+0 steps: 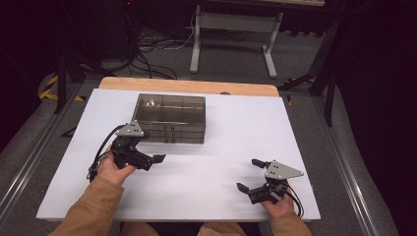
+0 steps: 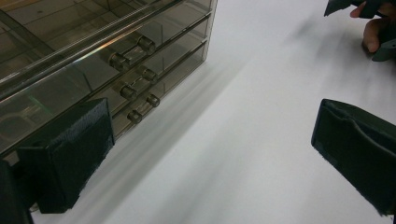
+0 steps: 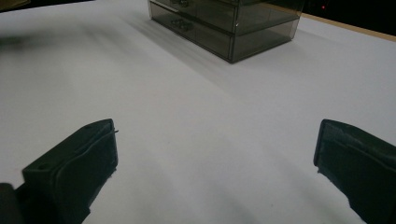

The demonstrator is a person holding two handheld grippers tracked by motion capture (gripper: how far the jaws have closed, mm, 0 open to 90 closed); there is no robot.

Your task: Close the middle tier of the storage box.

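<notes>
The drawer box (image 1: 170, 118) sits just ahead of the left claw (image 1: 150, 156), a bit to its left, near but not touching. The white table (image 1: 221, 147) is bare from there to the right claw (image 1: 248, 174), well apart near the front edge. Both claws are spread wide and hold nothing. Each hand grips from behind, claws pointing inward.

The smoked drawer cabinet (image 1: 170, 119) stands at twelve o'clock on the white table (image 1: 211, 162), the sole obstacle. Bare surface runs from three through six to nine o'clock. The left gripper (image 1: 153, 158), jaws wide, sits just beside the cabinet front (image 2: 140, 88).
</notes>
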